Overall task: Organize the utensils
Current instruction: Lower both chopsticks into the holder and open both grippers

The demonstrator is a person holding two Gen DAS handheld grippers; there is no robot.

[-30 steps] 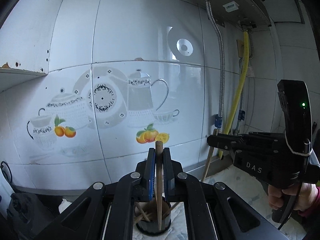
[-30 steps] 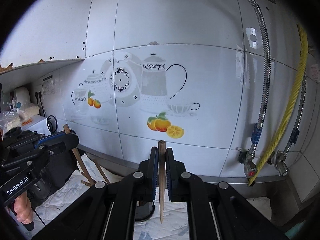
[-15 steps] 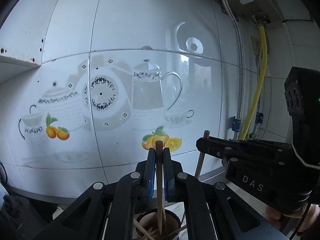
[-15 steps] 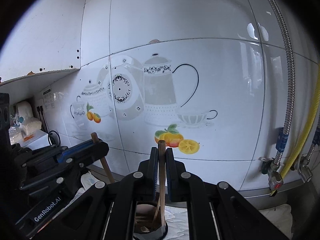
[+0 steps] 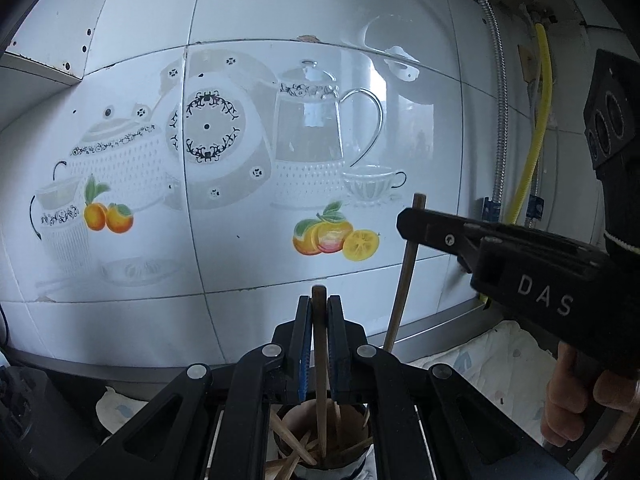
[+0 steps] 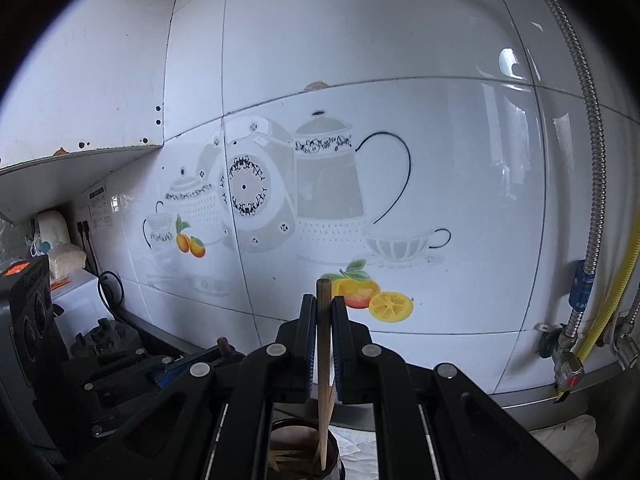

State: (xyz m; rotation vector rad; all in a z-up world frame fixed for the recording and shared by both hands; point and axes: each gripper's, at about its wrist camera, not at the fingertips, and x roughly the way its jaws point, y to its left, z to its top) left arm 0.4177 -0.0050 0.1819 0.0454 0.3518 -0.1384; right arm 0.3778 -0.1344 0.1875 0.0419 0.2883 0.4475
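At the bottom centre of the left wrist view, the left gripper (image 5: 320, 332) has its jaws closed on a wooden chopstick (image 5: 319, 364), held upright so its lower end hangs inside the mouth of a dark round holder (image 5: 320, 440) directly beneath; several other wooden sticks already lean inside it. The upright hold appears meant to let the stick drop straight in. The right wrist view shows the same arrangement: the right gripper (image 6: 323, 332) is clamped on a second chopstick (image 6: 323, 360), also vertical, its tip reaching into the holder (image 6: 304, 452). At the right of the left wrist view, that right gripper appears side-on, with a hand (image 5: 588, 404) on its handle at lower right. The holder stands on a pale patterned cloth (image 5: 492, 364) covering the counter. Behind, filling most of both frames, is a glossy white tiled wall (image 5: 280, 32) printed with teapots, a plate and oranges. A yellow hose (image 5: 538, 140) and a metal flexible pipe (image 5: 498, 112) run down the upper right.
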